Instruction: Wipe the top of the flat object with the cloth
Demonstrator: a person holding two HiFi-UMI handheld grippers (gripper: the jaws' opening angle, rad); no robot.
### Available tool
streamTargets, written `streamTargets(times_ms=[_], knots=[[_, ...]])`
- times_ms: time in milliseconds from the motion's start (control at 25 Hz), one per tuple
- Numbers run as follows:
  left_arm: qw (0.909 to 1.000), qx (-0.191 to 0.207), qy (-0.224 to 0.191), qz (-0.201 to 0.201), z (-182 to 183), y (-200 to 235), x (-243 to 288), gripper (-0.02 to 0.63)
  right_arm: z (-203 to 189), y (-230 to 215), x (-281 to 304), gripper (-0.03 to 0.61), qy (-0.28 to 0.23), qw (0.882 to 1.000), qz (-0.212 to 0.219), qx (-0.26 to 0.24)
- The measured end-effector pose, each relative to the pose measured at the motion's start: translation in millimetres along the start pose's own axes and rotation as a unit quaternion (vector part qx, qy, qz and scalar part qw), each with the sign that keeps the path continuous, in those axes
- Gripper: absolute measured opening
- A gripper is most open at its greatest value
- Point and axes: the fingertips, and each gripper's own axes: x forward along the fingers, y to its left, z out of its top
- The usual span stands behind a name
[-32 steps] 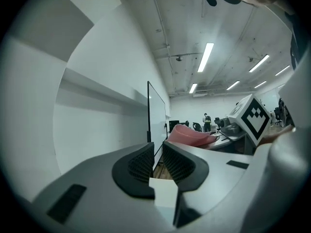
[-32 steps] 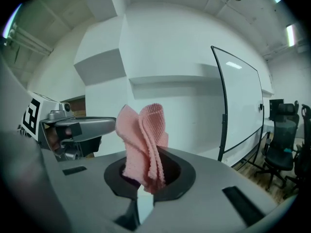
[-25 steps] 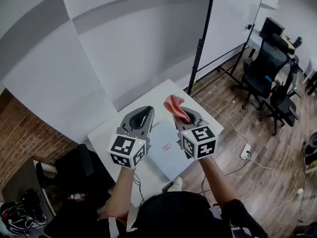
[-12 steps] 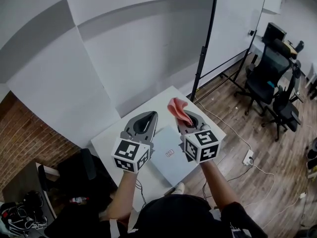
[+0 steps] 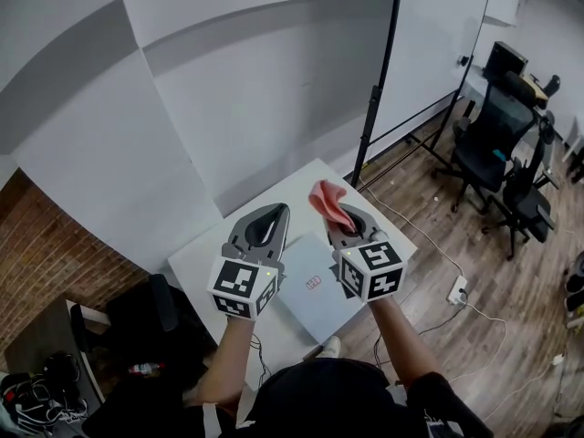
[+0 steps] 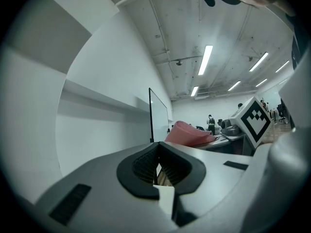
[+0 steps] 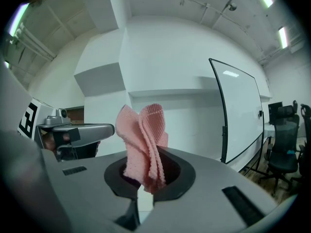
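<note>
Pinching pink cloth [image 5: 328, 203] in right gripper [image 5: 343, 221] above flat object [image 5: 315, 283], ready to wipe; holding left gripper [image 5: 272, 215] clenched empty, unneeded.

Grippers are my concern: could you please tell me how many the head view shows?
2. The left gripper, shut and empty, is at the left above the white table; the right gripper, beside it, is shut on a pink cloth.

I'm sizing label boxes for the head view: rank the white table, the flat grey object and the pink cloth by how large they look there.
1. white table: largest, though partly covered.
2. flat grey object: lies on the table, partly hidden.
3. pink cloth: raised nearer the camera, yet plainly smallest.
</note>
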Motion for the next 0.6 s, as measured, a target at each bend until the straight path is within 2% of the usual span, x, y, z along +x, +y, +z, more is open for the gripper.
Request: streamTargets(times_ms=[600], knots=[[1.0, 0.005, 0.001, 0.002, -1.6, 1.2, 7.7, 0.012, -1.2, -4.6, 3.4, 0.044, 0.004, 1.0, 0.006, 0.0]])
